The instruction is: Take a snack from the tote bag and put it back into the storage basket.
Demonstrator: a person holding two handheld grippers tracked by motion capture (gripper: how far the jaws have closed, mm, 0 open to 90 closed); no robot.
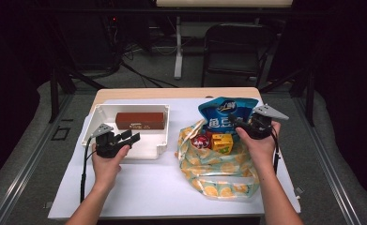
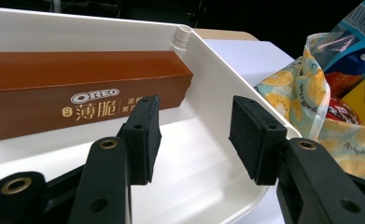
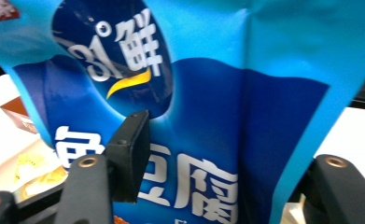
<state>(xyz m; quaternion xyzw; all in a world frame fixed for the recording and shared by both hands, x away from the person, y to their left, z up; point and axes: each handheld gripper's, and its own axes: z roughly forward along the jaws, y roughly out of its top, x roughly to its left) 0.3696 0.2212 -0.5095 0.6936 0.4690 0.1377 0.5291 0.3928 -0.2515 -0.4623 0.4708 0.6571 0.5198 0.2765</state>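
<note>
My left gripper (image 1: 127,137) (image 2: 194,123) hovers open over the near right corner of a white tray (image 1: 125,107) (image 2: 227,79), nothing between its jaws. A brown Oreo box (image 1: 140,120) (image 2: 77,88) lies in the tray just beyond it. At the right, my right gripper (image 1: 237,123) (image 3: 227,149) is shut on a blue snack bag (image 1: 225,111) (image 3: 208,93) that stands upright out of a lemon-print cloth bag (image 1: 218,173) (image 2: 283,93). Its left pad presses the bag's front and its right jaw is partly hidden behind the bag's edge.
A yellow carton (image 1: 222,142) (image 2: 364,95) and a red packet (image 1: 201,141) (image 2: 341,112) sit in the cloth bag's mouth. A white sheet (image 1: 148,183) covers the table. A dark chair (image 1: 233,47) stands beyond the far edge.
</note>
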